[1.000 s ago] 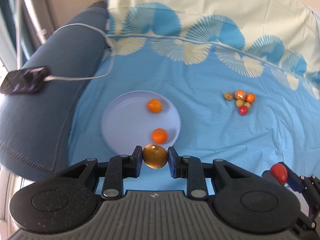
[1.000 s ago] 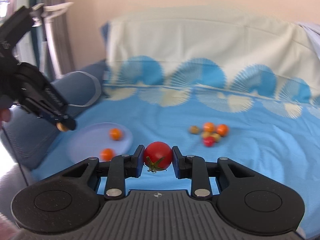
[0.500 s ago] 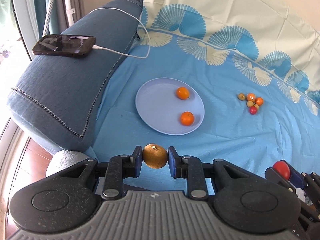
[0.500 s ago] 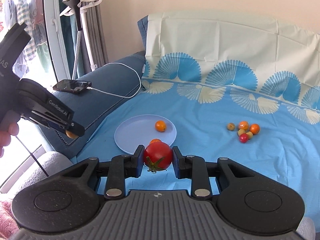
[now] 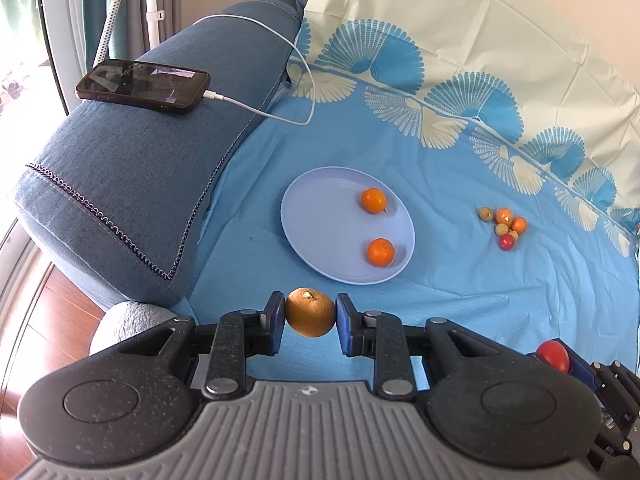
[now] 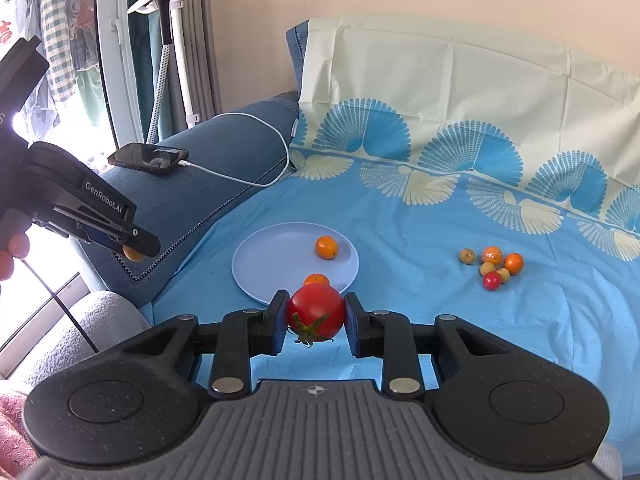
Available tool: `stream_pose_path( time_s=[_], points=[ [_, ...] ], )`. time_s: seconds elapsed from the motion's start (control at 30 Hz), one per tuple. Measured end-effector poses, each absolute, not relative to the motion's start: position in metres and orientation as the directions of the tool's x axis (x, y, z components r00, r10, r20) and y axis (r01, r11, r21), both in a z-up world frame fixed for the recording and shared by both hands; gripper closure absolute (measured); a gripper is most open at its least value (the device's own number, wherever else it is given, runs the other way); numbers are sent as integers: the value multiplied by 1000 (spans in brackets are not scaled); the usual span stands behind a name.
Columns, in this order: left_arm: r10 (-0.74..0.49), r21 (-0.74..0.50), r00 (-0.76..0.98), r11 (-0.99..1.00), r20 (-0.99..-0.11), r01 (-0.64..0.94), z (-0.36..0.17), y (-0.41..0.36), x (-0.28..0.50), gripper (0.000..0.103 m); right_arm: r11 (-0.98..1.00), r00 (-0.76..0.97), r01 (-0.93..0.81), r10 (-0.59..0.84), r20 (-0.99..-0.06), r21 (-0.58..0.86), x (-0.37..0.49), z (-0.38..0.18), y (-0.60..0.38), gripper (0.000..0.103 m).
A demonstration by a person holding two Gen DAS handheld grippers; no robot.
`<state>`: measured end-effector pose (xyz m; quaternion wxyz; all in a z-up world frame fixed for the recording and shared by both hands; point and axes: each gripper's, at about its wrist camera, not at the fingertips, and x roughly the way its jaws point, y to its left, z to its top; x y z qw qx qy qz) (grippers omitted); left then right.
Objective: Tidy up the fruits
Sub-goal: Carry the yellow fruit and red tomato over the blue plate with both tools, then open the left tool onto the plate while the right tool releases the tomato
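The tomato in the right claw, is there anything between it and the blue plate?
Nothing stands in the way. The tomato is clamped in the right claw, with only bare sheet between it and the plate. One orange sits at the plate's near edge, straight ahead, so aim for the plate's clear left part.

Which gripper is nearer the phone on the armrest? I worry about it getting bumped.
Left. The left gripper, shut on a brown fruit, hovers beside the armrest below the phone; the right gripper, holding a tomato, sits past the plate.
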<state>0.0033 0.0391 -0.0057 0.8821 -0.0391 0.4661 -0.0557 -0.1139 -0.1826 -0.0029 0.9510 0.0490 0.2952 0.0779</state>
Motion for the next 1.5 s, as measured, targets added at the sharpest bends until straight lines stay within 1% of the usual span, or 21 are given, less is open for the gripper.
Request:
stream_pose_path(
  time_s=[0.6,0.87,1.23,1.5],
  points=[
    [-141,-127,538,990,-831,64,-14,30,34,73,982,799,-121,183,-573,144,-86,-13,-184,73],
    [-148,-132,532,989,-834,68,-21,20,68,73,980,791,-133,194,-580,147,-57,-22,-178,73],
    [-130,-121,492,991,-861,50,-63,5,135,73,979,760,-157,203,-618,129,12,-52,-165,73],
    [-93,-76,463,996,-882,55,-100,-7,173,73,976,712,-190,215,-668,111,63,-86,-147,73]
  ],
)
